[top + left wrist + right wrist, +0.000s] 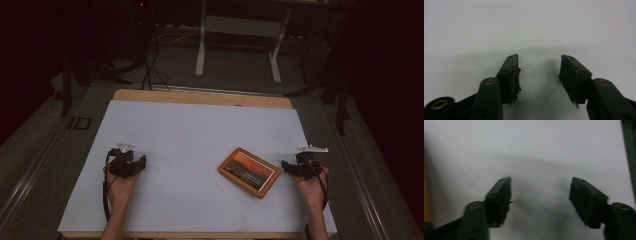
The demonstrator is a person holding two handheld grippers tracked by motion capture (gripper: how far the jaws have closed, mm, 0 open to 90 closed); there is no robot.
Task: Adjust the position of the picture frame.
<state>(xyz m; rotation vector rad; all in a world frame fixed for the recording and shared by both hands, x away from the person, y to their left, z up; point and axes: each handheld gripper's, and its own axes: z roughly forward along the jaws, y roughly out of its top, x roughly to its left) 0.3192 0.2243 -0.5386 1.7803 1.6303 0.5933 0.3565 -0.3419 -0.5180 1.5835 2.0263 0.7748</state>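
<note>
Left tool (539,67), right tool (540,191): jaws apart.

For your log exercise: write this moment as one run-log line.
left gripper: open, empty | right gripper: open, empty, beside book | book: flat on table, untouched

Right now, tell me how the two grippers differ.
The left gripper sits far from the book; the right gripper is just beside it. The right gripper's jaws gape wider than the left gripper's. Both are open, empty, and low over the white tabletop.
</note>
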